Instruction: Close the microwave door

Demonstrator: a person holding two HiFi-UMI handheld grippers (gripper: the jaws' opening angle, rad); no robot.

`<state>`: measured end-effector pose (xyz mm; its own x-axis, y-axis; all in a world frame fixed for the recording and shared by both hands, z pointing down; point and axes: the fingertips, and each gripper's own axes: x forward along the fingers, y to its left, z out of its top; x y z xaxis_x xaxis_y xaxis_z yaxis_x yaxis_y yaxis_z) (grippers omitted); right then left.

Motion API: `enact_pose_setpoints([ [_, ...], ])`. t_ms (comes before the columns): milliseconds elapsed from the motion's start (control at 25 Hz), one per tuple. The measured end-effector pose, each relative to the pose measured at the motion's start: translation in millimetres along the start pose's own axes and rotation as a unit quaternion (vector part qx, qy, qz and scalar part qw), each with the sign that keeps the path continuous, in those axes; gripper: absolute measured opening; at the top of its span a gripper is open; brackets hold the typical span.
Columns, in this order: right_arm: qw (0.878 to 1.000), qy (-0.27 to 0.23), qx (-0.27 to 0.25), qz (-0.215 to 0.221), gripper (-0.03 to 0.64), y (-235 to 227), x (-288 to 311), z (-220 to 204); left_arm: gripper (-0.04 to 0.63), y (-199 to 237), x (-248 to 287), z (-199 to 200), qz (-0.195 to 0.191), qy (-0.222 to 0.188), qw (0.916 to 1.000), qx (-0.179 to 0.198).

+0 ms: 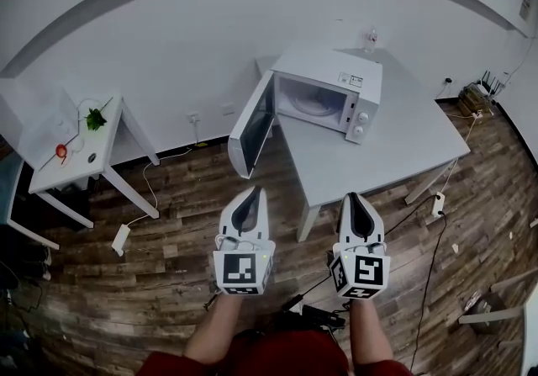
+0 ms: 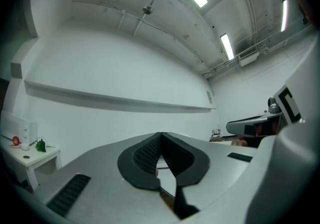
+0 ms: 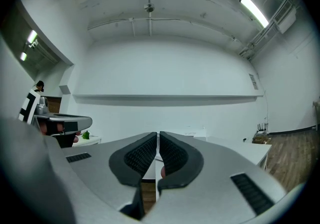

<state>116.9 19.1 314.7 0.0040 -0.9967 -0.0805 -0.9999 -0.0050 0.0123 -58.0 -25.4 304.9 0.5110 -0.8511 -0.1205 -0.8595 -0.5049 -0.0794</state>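
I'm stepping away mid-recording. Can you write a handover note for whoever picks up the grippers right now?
Left gripper: shut, empty.
Right gripper: shut, empty.
Both are above the floor, short of the table, touching nothing.
The microwave sits at the table's far end. Its door stands wide open, swung out to the left past the table edge.
Done: nothing on the door yet.
Left: reach the door and push it shut.
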Motion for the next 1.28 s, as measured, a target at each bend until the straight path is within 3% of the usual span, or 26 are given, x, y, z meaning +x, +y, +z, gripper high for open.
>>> enact_pose_setpoints([
  [400, 0.999, 0.0, 0.014, 0.031, 0.038, -25, 44, -11, 0.026, -7, 40, -8, 0.022, 0.002, 0.9997, 0.013],
  [880, 0.999, 0.005, 0.011, 0.035, 0.038, -8, 117, -28, 0.026, 35, 93, -28, 0.012, -0.004, 0.9999, 0.011],
  [1280, 0.998, 0.035, 0.014, 0.049, 0.038, 17, 185, -56, 0.028, 81, 128, -51, 0.006, -0.013, 0.9998, -0.011],
])
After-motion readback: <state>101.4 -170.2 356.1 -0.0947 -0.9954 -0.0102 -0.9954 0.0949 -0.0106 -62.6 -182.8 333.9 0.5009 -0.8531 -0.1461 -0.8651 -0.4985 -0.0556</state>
